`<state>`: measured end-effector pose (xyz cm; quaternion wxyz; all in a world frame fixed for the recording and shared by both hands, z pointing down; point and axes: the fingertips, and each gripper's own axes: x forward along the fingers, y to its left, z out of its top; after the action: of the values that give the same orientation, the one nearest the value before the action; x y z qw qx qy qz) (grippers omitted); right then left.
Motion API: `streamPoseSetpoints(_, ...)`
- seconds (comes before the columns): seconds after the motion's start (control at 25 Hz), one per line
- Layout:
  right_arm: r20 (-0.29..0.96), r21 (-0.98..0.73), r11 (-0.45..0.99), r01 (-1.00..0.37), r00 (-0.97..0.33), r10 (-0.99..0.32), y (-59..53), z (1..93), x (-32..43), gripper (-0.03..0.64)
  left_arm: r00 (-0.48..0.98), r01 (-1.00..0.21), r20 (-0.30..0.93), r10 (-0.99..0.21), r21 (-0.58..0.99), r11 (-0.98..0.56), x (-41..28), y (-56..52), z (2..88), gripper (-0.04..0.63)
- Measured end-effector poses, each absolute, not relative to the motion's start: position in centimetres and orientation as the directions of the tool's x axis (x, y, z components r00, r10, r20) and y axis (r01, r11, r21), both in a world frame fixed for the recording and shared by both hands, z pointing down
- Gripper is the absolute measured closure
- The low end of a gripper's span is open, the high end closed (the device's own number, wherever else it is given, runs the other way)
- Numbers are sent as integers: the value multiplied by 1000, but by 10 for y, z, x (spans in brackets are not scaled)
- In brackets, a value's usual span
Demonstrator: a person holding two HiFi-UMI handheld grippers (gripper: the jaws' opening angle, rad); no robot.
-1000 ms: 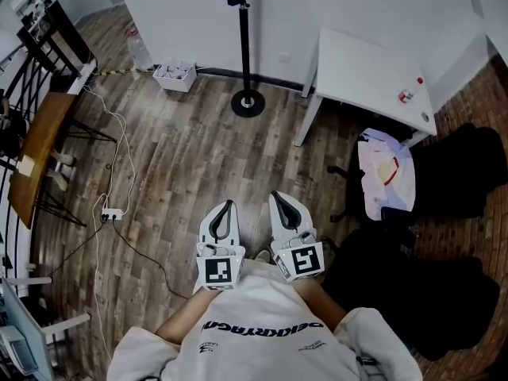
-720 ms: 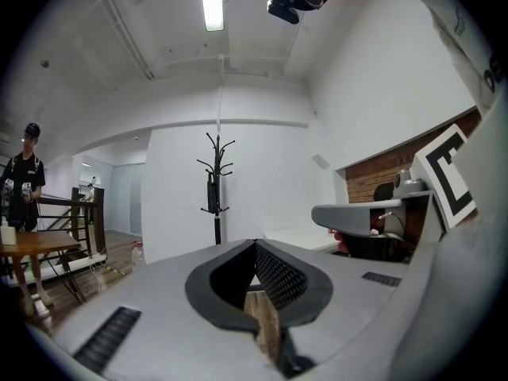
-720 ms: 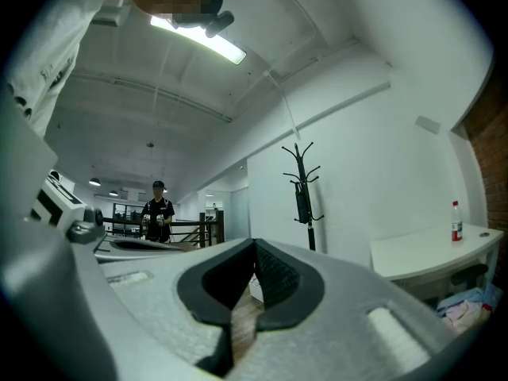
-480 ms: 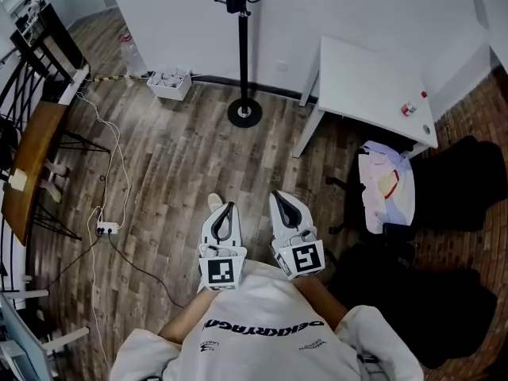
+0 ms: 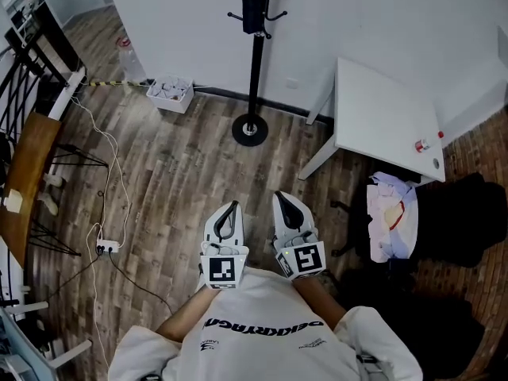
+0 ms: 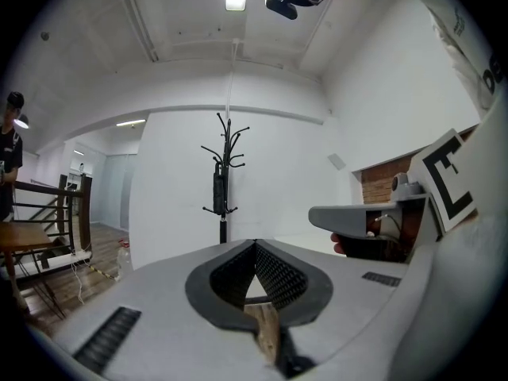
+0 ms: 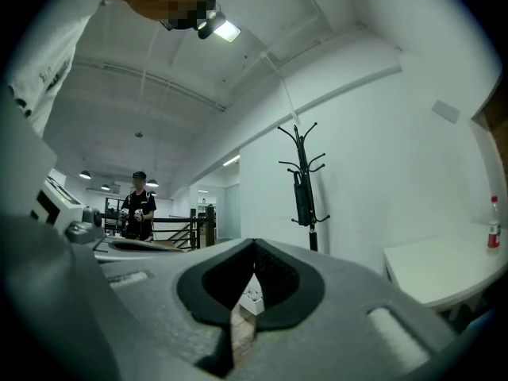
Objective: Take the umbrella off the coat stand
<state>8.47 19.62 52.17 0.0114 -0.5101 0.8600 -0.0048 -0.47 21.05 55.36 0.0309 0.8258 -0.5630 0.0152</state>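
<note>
Head view: the left gripper [image 5: 230, 207] and the right gripper [image 5: 279, 198] sit side by side at lower centre, both pointing up the frame over wood flooring, each with its jaws together and nothing between them. The coat stand [image 5: 255, 78] rises at upper centre against the white wall, well apart from both grippers. A dark slim bundle at its top, cut by the frame edge, is probably the folded umbrella [image 5: 256, 2]. A white table [image 5: 385, 117] stands at the right of the stand, and a white box [image 5: 169, 94] lies by the wall at its left. A power strip [image 5: 107, 247] lies on the floor at the left.

Left gripper view: the jaws meet at their tips, empty. The coat stand [image 6: 223, 213] stands upright just left of centre, beyond the tips, and the umbrella [image 6: 217, 189] hangs upright on the left side of its pole, below the hooks. The right gripper [image 6: 361, 215] shows at middle right.

Right gripper view: the jaws are closed tip to tip, holding nothing. The coat stand [image 7: 311, 232] stands right of centre, with the umbrella [image 7: 302, 198] hanging against its pole. The white table [image 7: 444, 272] fills the lower right, and a person [image 7: 139, 211] stands far off at the left.
</note>
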Motion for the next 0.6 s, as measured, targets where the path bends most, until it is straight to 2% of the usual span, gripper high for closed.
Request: streamPoseSetpoints(0.6,-29,-48,405,-913,-404,-914,-21,480,-10,620,515,-857,48,-856,27,-514,-86,-11,513,598)
